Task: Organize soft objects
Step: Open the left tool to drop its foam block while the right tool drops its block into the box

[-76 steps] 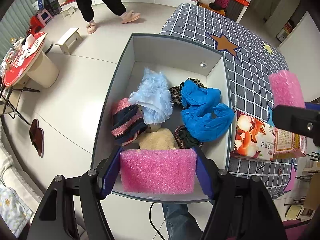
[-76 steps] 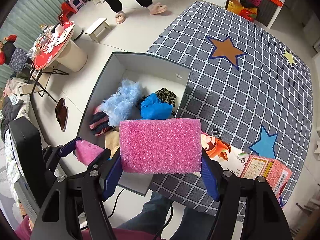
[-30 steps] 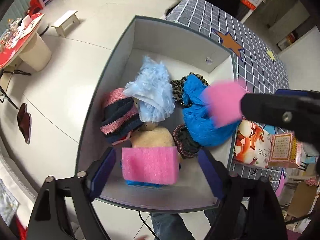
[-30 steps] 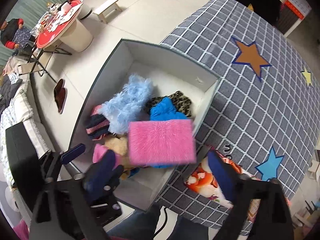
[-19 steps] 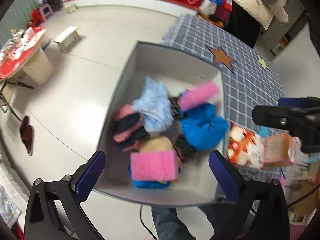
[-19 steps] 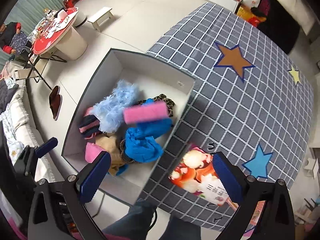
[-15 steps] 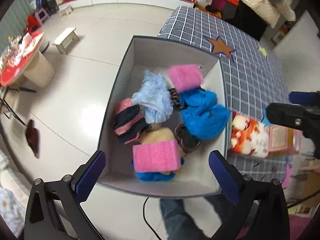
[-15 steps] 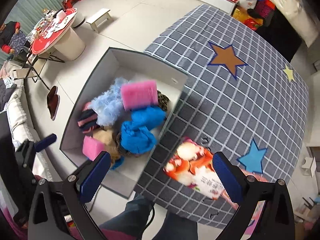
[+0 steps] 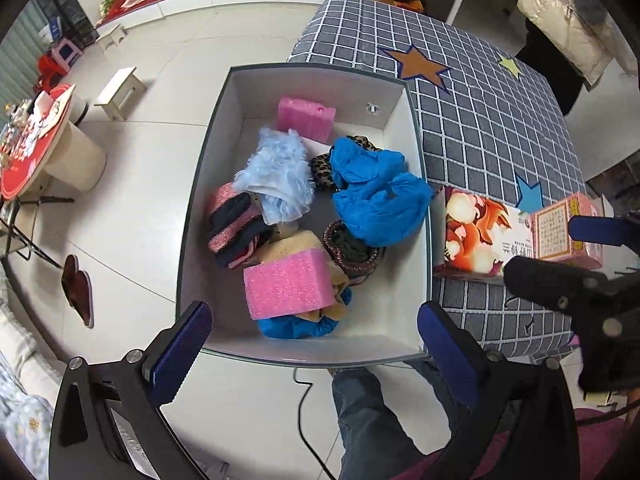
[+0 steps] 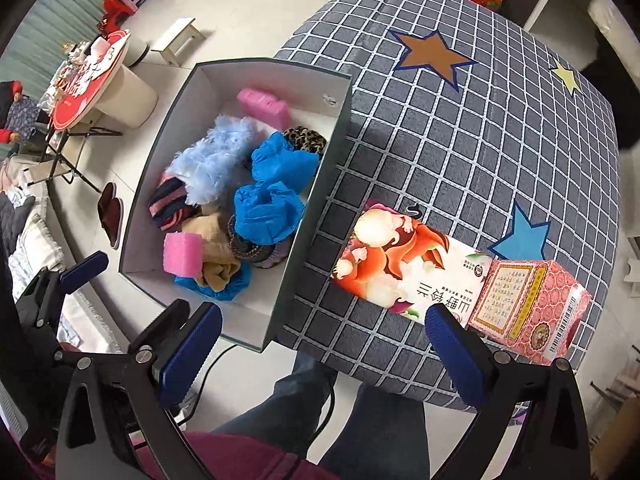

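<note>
Left gripper (image 9: 314, 338): jaws spread wide, nothing between the blue pads, poised above the near end of the grey box (image 9: 420, 216). Right gripper (image 10: 320, 344): jaws likewise spread wide and empty, poised over the near edge of the checked tablecloth (image 10: 460, 128), to the right of the box. Box open-topped, white inside, set against the left edge of the cloth-covered surface. Inside the box, near end: one pink foam block (image 9: 288, 290) lying on top of a tan fuzzy piece (image 9: 298, 242), with a blue crumpled item (image 9: 298, 328) showing beneath, toward the near wall. Far end: second pink foam block (image 9: 306, 118) resting against the far wall, apart from the first. Between the two blocks: pale blue fluffy piece (image 9: 276, 178), striped pink-and-dark knit item (image 9: 234, 226) at the left wall, leopard-print item (image 9: 322, 170), large blue crumpled wrap (image 9: 376, 194) toward the right wall, dark knitted ring (image 9: 354, 250) just below it. On the tablecloth, outside the box: flat printed carton (image 10: 408, 266) with orange artwork, and a pink patterned box (image 10: 528, 308) touching its right end. Both cartons near the right gripper's right pad. Below the grippers: legs in jeans (image 10: 360, 412) and white tiled floor (image 9: 140, 148).
</note>
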Demonstrator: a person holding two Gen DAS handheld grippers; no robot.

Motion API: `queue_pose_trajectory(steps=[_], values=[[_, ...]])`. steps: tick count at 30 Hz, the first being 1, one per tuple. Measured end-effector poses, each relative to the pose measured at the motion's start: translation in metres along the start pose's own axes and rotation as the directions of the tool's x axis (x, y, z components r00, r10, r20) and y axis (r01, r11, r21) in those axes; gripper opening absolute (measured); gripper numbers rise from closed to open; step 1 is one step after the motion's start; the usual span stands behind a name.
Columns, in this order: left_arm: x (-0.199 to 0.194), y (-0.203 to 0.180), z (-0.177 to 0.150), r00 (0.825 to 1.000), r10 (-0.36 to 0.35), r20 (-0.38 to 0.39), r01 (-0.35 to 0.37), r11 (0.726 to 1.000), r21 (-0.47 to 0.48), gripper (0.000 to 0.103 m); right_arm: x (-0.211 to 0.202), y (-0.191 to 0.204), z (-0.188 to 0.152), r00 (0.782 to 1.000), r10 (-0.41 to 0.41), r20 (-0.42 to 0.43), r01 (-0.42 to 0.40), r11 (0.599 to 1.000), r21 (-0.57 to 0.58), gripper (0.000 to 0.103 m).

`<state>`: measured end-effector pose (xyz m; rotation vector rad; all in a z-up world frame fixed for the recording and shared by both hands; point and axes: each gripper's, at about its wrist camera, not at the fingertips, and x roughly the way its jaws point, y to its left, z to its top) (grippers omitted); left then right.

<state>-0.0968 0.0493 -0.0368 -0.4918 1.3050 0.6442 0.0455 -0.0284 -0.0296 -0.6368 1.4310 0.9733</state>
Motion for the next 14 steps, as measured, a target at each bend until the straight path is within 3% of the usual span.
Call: queue_pose_trajectory(steps=[10,14], values=[[-0.004,0.007,-0.004,1.000,0.015,0.000,-0.015,1.000,-0.027,0.103,-0.003,0.009,-0.005,1.000,0.018,0.011,-0.018,1.000,-0.025,0.102],[-0.013,0.012,-0.007,0.998,-0.039,0.039,0.041,0.998,-0.044,0.103,-0.003,0.011,-0.006,1.000,0.025,0.013,-0.025,0.999,-0.022,0.102]])
